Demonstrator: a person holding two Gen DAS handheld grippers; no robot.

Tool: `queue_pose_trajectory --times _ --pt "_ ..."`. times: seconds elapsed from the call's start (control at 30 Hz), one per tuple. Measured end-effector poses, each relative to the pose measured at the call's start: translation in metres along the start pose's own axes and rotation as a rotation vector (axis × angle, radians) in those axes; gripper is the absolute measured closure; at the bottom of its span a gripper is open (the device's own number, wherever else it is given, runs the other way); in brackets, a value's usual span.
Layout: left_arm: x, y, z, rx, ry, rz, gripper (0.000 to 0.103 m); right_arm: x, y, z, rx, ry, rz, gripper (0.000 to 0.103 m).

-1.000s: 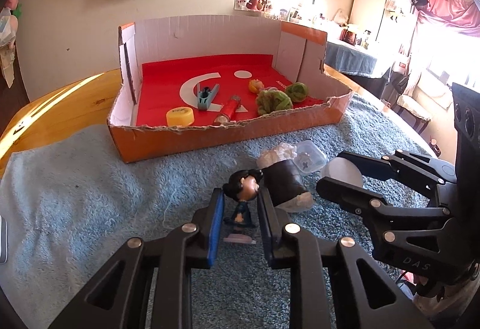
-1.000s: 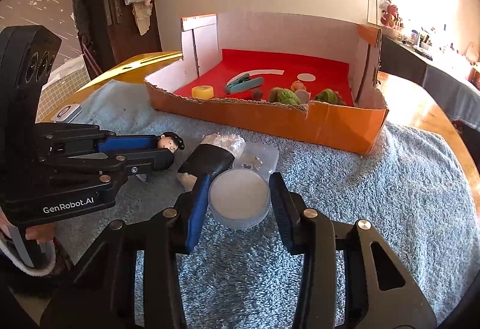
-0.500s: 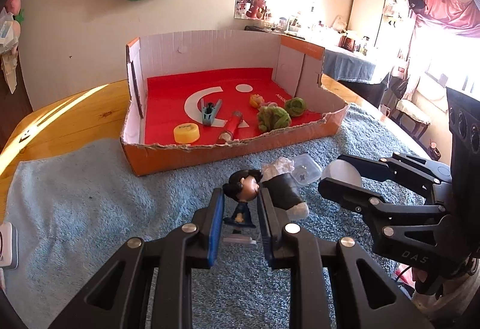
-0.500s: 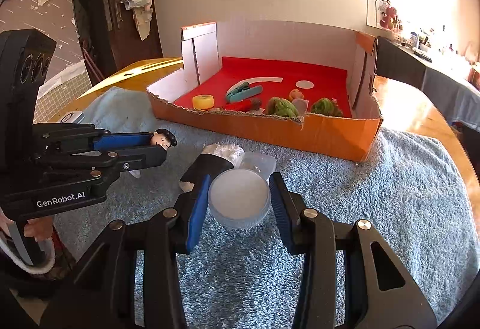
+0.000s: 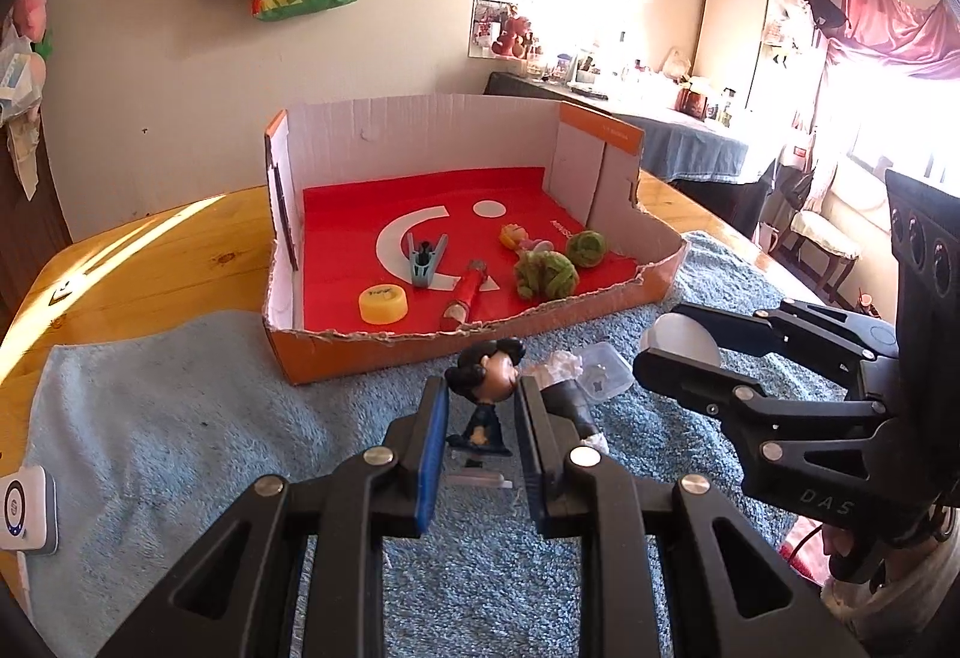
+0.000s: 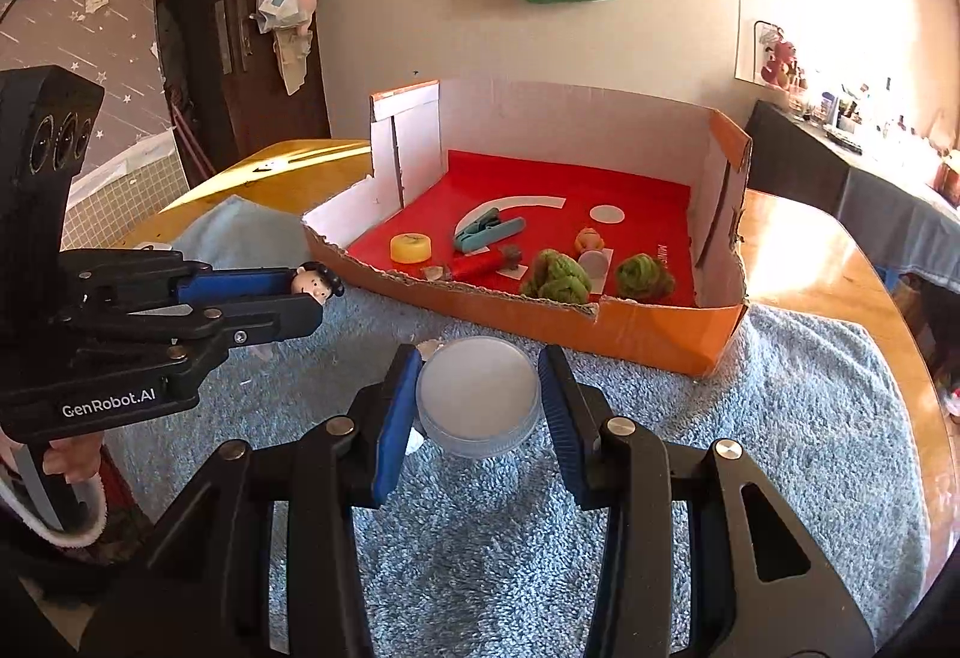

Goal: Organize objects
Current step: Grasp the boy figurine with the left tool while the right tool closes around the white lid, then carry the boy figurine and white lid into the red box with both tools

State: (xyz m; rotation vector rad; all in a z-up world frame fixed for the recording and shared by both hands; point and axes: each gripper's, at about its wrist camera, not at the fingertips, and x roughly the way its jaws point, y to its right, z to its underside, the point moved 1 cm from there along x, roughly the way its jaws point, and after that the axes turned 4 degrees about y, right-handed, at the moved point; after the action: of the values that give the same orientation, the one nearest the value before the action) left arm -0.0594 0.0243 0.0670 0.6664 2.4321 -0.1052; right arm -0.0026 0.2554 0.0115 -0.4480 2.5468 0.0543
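Now the small dark-haired toy figurine (image 5: 487, 394) is clamped in the left gripper (image 5: 480, 421) and the round translucent lidded jar (image 6: 478, 395) in the right gripper (image 6: 478, 406), both near the orange cardboard box (image 5: 456, 352); each must be carried over its torn front wall.

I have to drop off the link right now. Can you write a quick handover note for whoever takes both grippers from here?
Left gripper: shut on the small figurine, lifted off the blue towel.
Right gripper: shut on the round lidded container, also off the towel.
Done: the orange box already holds a yellow cap, blue clip, red tube, two green balls and a small toy.
Left: carry both held items to the box, then collect the dark wrapped bundle and clear square case from the towel.
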Motion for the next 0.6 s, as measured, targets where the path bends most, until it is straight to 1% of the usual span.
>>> queue_pose_trajectory --times 0.17,0.3,0.4,0.47,0.6 --pt "0.000 -0.001 -0.011 0.001 0.006 0.002 0.079 0.000 0.000 -0.006 -0.001 0.001 -0.003 0.064" --pt "0.003 -0.005 -0.027 0.005 0.011 0.002 0.079 0.002 0.004 -0.018 -0.004 0.002 -0.006 0.064" --pt "0.010 -0.011 -0.042 0.002 0.005 0.005 0.079 0.007 0.008 -0.032 -0.009 0.005 -0.007 0.064" --pt "0.017 -0.014 -0.052 0.005 0.001 -0.007 0.079 0.012 0.012 -0.044 -0.021 0.011 0.005 0.064" --pt "0.037 -0.021 -0.076 0.020 -0.016 -0.013 0.079 0.029 0.022 -0.071 -0.035 0.001 0.019 0.064"
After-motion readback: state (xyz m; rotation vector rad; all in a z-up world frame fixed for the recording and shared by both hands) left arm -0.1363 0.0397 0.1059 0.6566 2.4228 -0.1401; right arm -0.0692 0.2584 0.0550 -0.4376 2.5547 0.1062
